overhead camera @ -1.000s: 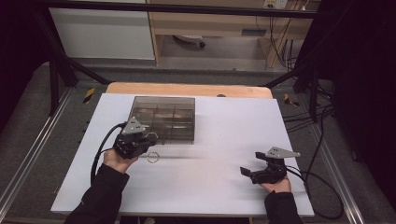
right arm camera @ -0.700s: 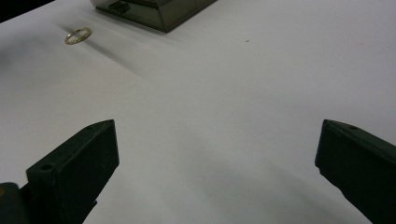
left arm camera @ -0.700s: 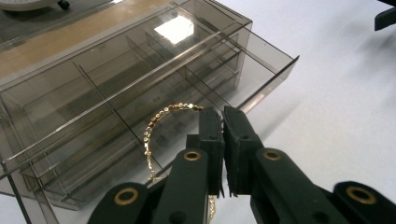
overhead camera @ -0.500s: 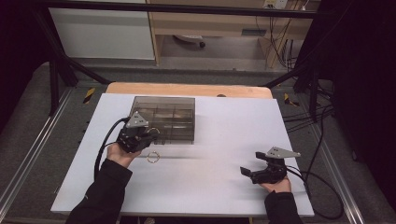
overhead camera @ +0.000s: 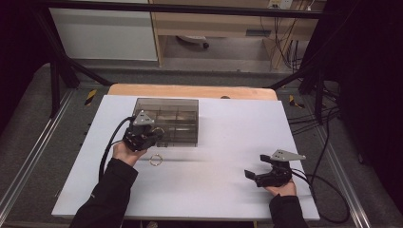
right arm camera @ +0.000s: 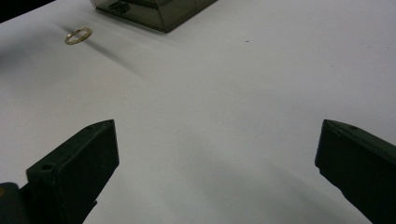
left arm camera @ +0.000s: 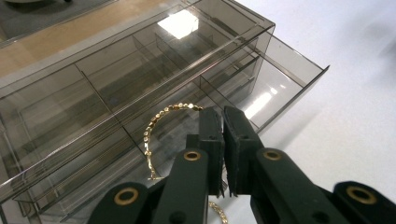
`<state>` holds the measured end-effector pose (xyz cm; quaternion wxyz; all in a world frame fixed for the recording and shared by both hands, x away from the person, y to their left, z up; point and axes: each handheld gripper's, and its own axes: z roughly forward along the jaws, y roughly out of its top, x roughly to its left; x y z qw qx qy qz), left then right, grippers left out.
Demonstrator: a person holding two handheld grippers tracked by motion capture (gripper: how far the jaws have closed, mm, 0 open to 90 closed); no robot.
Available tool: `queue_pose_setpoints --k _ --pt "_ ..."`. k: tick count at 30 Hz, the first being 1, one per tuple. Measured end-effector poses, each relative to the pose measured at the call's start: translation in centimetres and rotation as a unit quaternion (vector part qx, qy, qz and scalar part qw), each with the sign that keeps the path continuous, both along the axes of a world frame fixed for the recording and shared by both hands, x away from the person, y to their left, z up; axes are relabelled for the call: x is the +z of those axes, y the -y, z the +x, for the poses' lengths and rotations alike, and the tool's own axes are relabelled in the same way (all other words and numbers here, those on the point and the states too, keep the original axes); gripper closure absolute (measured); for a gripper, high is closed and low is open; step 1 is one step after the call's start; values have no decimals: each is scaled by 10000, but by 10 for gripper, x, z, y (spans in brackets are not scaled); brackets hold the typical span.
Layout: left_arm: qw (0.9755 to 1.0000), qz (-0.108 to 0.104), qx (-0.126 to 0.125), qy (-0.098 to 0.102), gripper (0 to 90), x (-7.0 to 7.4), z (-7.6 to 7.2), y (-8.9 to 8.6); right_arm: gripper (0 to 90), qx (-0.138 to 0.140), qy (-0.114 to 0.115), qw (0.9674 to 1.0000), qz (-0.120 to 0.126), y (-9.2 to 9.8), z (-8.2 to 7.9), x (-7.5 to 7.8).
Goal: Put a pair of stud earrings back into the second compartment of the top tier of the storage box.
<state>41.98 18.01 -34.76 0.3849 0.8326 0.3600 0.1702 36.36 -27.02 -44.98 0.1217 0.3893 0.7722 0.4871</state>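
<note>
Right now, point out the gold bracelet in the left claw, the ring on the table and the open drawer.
gold bracelet (left arm camera: 161, 116): left gripper view, beaded curve.
ring (overhead camera: 156, 160): high view, its band.
open drawer (left arm camera: 299, 84): left gripper view, front wall.

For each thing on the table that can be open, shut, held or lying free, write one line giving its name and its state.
Left gripper: shut on the gold bracelet.
Gold bracelet: held, hanging over the open drawer.
Smoked plastic drawer box: one drawer pulled out.
Drawer: open.
Gold ring: lying free on the white table.
Right gripper: open, holding nothing.
</note>
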Motion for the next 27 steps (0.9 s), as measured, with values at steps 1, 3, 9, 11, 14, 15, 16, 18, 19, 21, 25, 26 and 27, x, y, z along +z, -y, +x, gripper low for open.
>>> queue_pose_setpoints --k 1,3,9,11,14,15,16,18,19,21,25,26,27 --pt "10000 3 2 -3 854 -1 1 1 4 -1 0 10000 1 0 0 0" --pt "10000 24 4 -17 854 -2 3 2 4 -3 0 10000 6 0 0 0" --pt "10000 11 -14 -52 854 -5 6 6 4 0 9 10000 8 0 0 0" --pt "10000 11 -18 -53 855 -6 7 7 4 3 4 10000 3 0 0 0" --pt "10000 5 -35 -60 854 -7 8 9 4 3 16 10000 10 0 0 0" --pt "10000 8 -42 -61 854 -8 8 10 4 6 19 10000 11 0 0 0" --pt "10000 27 -47 -65 854 -9 9 10 5 4 15 10000 8 0 0 0" --pt "10000 19 -42 -76 854 -10 10 11 4 -1 21 10000 12 0 0 0" --pt "10000 28 -37 -82 854 -11 10 11 4 2 16 10000 10 0 0 0" --pt "9999 29 -22 -102 854 -12 11 12 4 1 8 10000 6 0 0 0" --pt "9999 52 -15 -130 854 -16 12 12 4 1 15 10000 9 0 0 0" --pt "9999 51 -4 -135 854 -17 13 13 4 2 13 10000 7 0 0 0" --pt "9999 60 -5 -148 854 -18 13 13 4 2 15 10000 9 0 0 0"
